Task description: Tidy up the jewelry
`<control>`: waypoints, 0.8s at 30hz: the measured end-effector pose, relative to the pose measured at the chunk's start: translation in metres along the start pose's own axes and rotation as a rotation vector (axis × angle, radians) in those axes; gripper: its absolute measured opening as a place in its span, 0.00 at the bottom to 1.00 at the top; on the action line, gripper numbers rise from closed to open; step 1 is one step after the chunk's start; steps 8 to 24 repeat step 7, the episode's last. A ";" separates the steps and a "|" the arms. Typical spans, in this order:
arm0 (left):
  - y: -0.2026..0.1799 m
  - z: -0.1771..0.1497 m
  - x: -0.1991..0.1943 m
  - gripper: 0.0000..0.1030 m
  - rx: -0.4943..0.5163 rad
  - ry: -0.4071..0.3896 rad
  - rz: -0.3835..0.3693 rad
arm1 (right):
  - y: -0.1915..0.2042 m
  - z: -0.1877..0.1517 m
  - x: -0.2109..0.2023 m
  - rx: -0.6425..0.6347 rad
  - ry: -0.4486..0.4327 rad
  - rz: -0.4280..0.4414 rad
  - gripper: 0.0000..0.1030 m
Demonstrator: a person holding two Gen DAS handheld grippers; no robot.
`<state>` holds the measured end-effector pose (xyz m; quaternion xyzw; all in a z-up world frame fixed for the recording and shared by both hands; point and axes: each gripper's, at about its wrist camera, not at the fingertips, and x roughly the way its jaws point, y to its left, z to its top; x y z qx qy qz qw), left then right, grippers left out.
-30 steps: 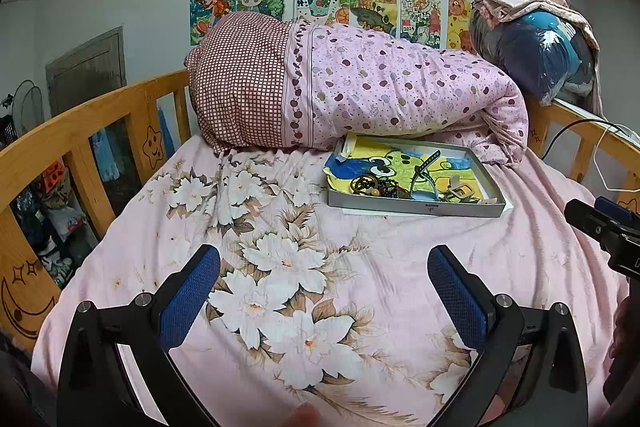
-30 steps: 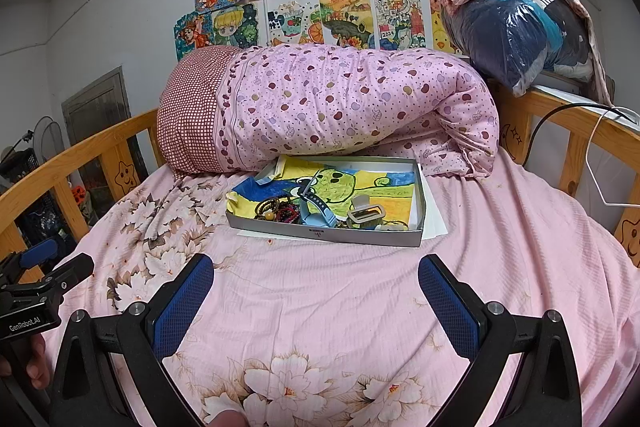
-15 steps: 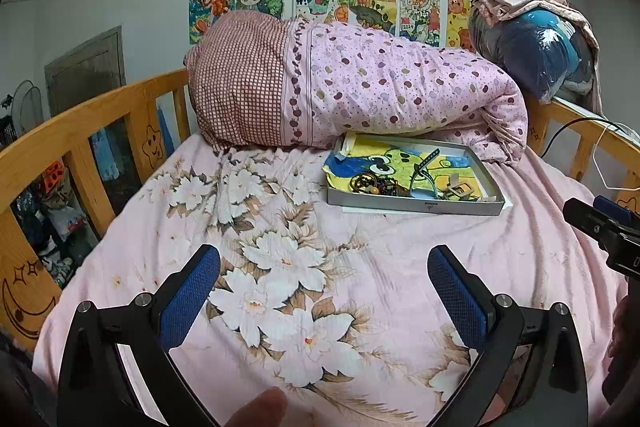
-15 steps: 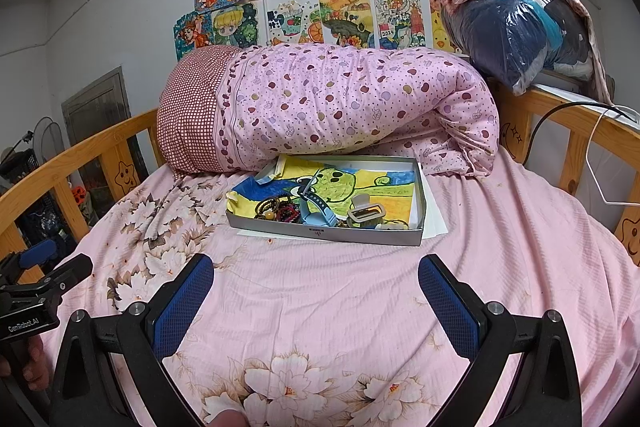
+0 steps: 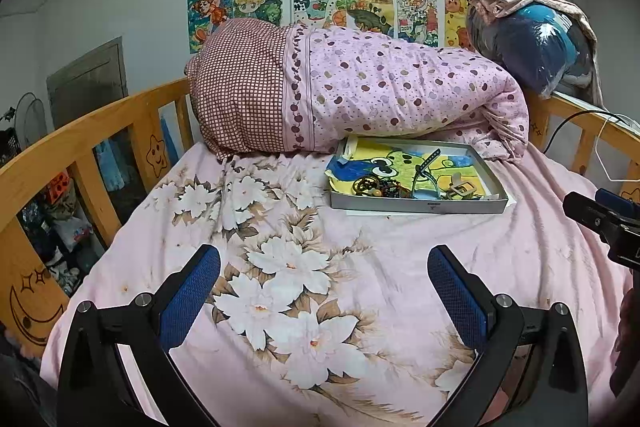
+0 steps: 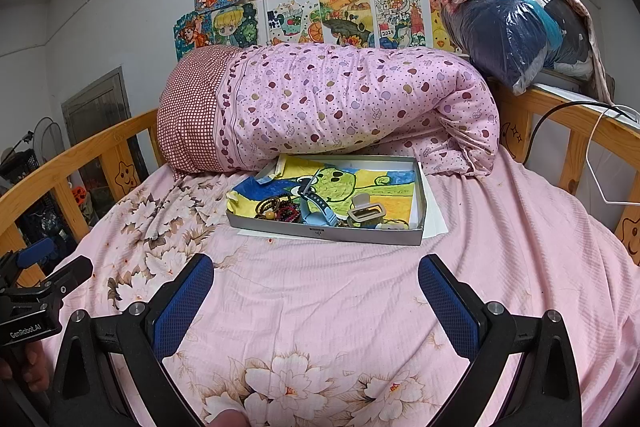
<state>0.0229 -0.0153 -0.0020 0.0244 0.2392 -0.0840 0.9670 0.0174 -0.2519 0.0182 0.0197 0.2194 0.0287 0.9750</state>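
Left hand-held gripper point(image 5: 324, 291): spread, empty, near tray.
Right hand-held gripper point(image 6: 316, 297): spread, empty, near tray.
Tray point(image 6: 320, 230): on bed point(image 6: 500, 267), holds jewelry point(image 6: 280, 209).

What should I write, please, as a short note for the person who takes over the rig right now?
Left tongs: open, empty, above the bedsheet.
Right tongs: open, empty, also short of the tray.
Grey tray lies on the bed before the rolled quilt; bracelets, a blue watch and a buckle-like piece are heaped at its near edge.
Done: nothing visible. Left: all the sorting.
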 end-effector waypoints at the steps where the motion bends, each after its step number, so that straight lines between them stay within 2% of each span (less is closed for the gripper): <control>1: 0.000 0.000 0.000 0.99 -0.001 0.000 0.000 | 0.000 0.000 0.000 0.000 0.000 0.000 1.00; 24: 0.002 0.001 0.002 0.99 0.004 0.002 0.001 | 0.000 0.000 0.000 0.001 0.000 0.000 1.00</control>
